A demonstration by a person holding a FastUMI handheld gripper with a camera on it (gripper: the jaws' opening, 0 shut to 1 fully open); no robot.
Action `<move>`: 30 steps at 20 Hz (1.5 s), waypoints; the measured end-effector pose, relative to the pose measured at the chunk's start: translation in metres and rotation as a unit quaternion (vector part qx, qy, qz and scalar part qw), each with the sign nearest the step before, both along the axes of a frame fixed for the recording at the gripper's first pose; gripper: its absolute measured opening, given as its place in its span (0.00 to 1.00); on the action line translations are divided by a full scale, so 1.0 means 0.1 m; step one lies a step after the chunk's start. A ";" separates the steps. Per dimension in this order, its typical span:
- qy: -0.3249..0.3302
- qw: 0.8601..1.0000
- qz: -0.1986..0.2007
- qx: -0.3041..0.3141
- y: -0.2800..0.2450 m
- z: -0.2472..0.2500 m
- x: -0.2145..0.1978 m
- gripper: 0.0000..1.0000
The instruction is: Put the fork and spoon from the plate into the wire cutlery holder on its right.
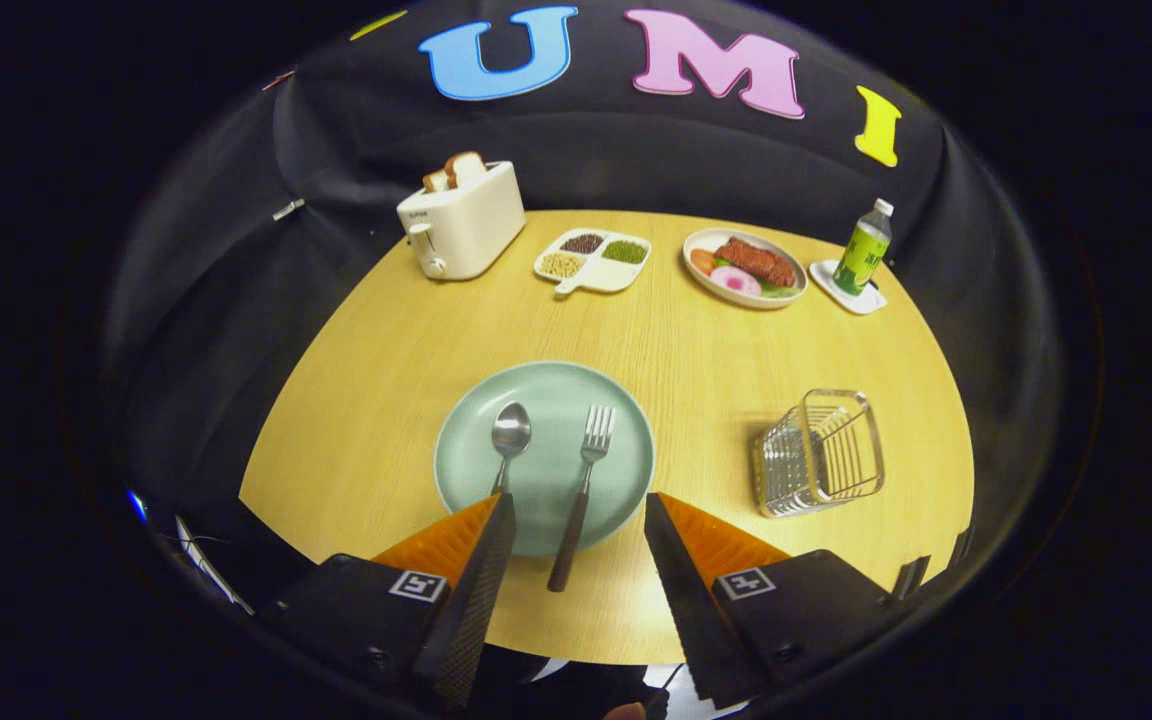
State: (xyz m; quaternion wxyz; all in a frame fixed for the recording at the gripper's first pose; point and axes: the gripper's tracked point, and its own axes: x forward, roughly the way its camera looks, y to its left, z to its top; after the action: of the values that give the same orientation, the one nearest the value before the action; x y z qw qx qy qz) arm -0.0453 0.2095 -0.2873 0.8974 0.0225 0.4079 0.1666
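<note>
A pale green plate (626, 455) lies on the wooden table just ahead of the fingers. On it rest a spoon (510, 432) to the left and a fork (591, 445) to the right, both with dark handles pointing toward me. The fork's handle runs off the plate's near rim into the gap between the fingers. The spoon's handle is hidden behind the left finger (481, 560). My gripper (578, 510) hangs open above the plate's near edge, holding nothing. The wire cutlery holder (821, 455) stands to the plate's right, beyond the right finger.
Along the table's far side stand a cream toaster (461, 220) with bread, a divided white dish (593, 258) of beans, a plate of food (744, 267), and a green bottle (863, 250) on a white coaster. Black cloth walls surround the round table (376, 400).
</note>
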 end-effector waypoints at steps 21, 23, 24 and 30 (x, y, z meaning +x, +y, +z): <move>0.155 0.986 -0.053 -0.041 0.23 -1.09 0.41 0.13; 0.154 0.986 -0.046 -0.045 0.19 -1.08 0.41 0.09; 0.155 0.986 -0.042 -0.042 0.18 -1.06 0.39 0.09; 0.125 0.992 0.013 0.007 0.05 -0.51 0.32 0.09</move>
State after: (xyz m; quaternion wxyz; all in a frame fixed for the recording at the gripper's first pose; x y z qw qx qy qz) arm -0.0128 0.2148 -0.3382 0.8368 0.0440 0.5162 0.1771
